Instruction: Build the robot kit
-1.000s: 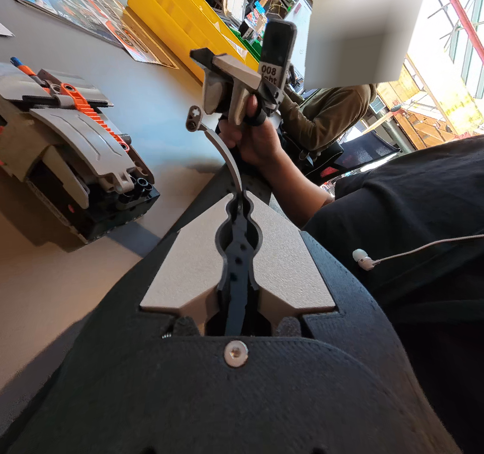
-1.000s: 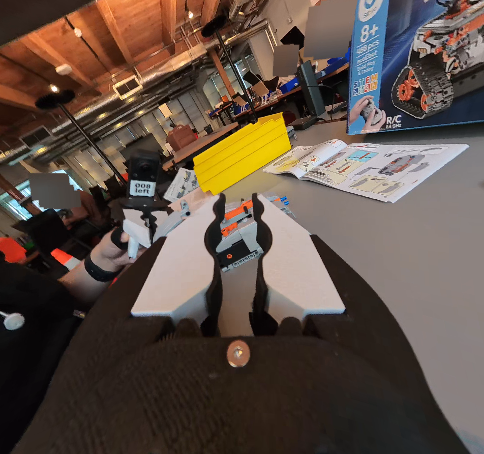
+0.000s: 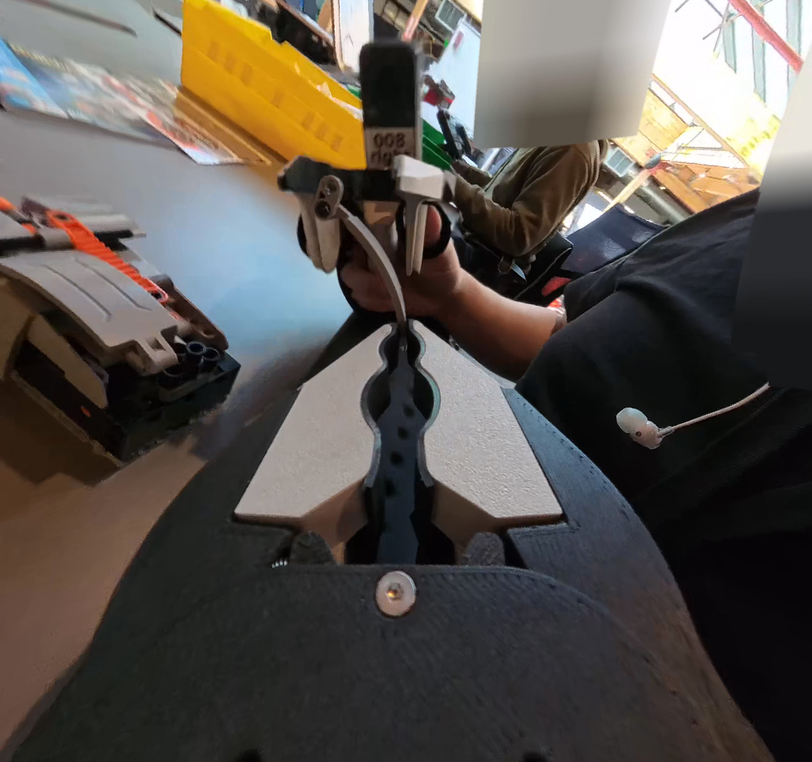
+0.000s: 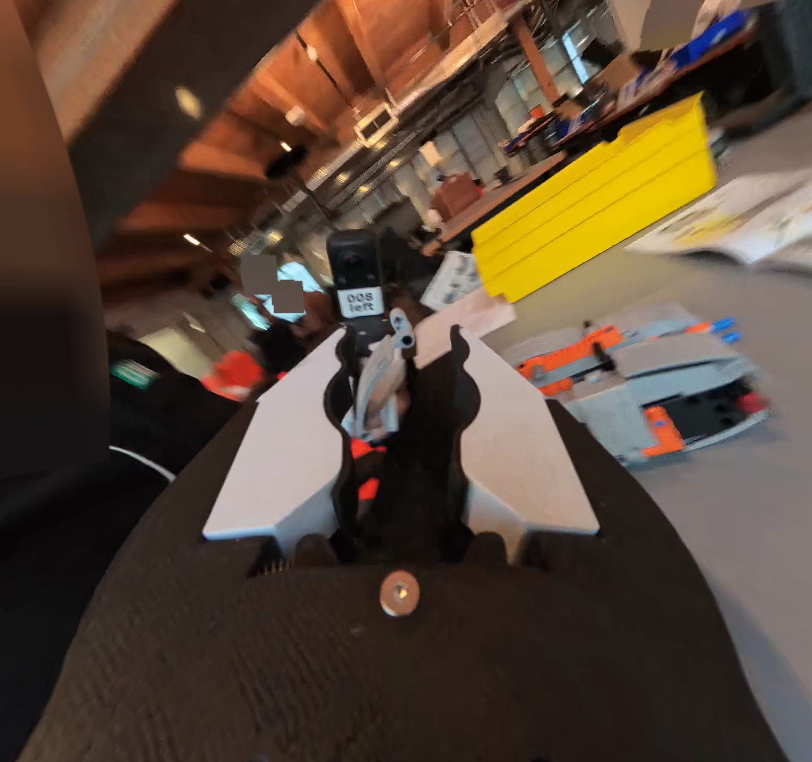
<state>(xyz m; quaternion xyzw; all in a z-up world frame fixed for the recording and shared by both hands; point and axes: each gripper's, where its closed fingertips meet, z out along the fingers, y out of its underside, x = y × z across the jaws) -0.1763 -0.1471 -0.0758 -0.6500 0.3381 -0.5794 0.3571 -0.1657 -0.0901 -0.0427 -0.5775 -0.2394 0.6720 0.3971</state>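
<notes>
Grippers, two, hand-held above a grey table (image 3: 228, 231). Left gripper (image 3: 402, 332): fingers pinched on the lower end of a curved grey panel piece (image 3: 373, 253). Right gripper (image 3: 369, 253), a second ago off beside the piece's pinhole tip, now faces the left one head-on, fingers set apart with the piece's upper end between them (contact uncertain, right view blurred). Grey-and-orange brick model (image 3: 88, 323): on the table beside both. Yellow bin (image 3: 263, 90) and open instruction booklet (image 4: 747, 222): toward the far edge.
</notes>
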